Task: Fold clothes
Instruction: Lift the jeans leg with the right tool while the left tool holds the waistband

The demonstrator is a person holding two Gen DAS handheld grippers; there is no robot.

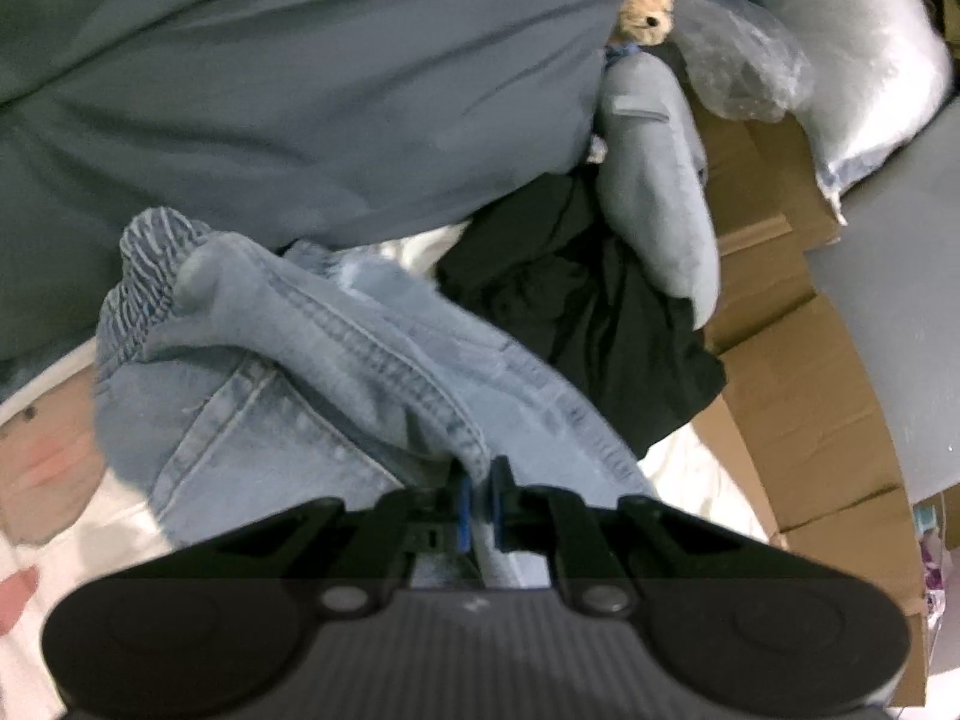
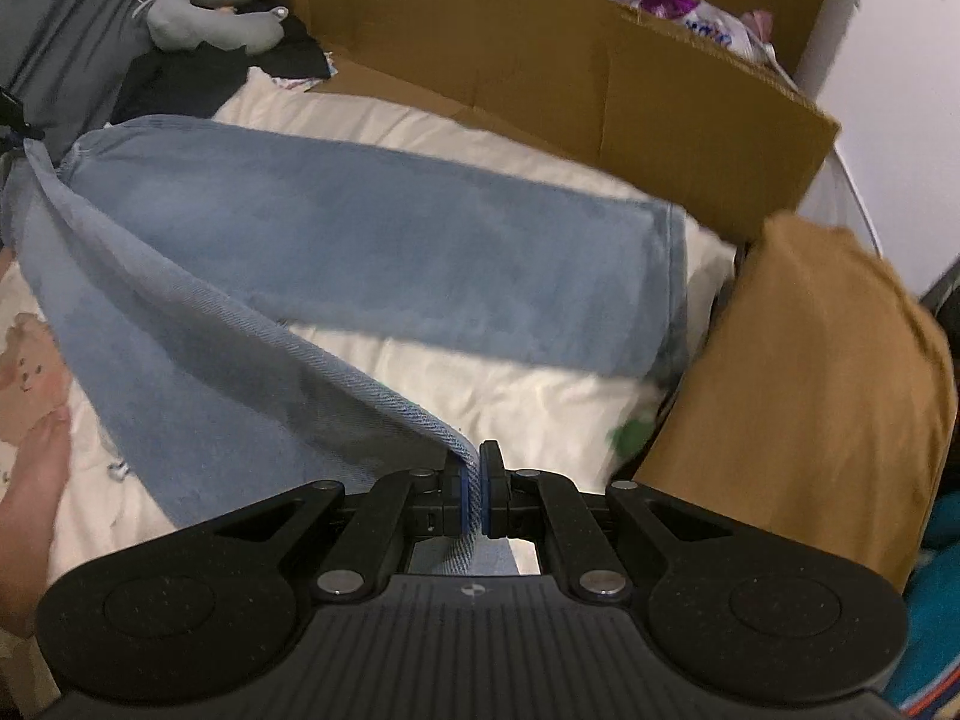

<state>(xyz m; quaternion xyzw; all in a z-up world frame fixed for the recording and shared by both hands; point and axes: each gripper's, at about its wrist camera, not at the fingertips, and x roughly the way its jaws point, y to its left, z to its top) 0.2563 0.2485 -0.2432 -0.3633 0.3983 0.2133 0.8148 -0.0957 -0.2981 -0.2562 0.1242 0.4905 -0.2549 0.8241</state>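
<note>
A pair of light blue jeans lies across a cream bedsheet. One leg rests flat toward the right; the other leg is lifted, its edge stretched toward the camera. My right gripper is shut on that raised denim edge. In the left wrist view the waist end of the jeans is bunched, with its elastic band showing at the left. My left gripper is shut on a fold of denim there. The left gripper's black tip shows at the far left of the right wrist view, pinching the jeans.
A brown garment lies at the right of the bed. Cardboard panels line the far side. A grey neck pillow, black clothing, a grey duvet, a plush toy and a plastic bag crowd the head end.
</note>
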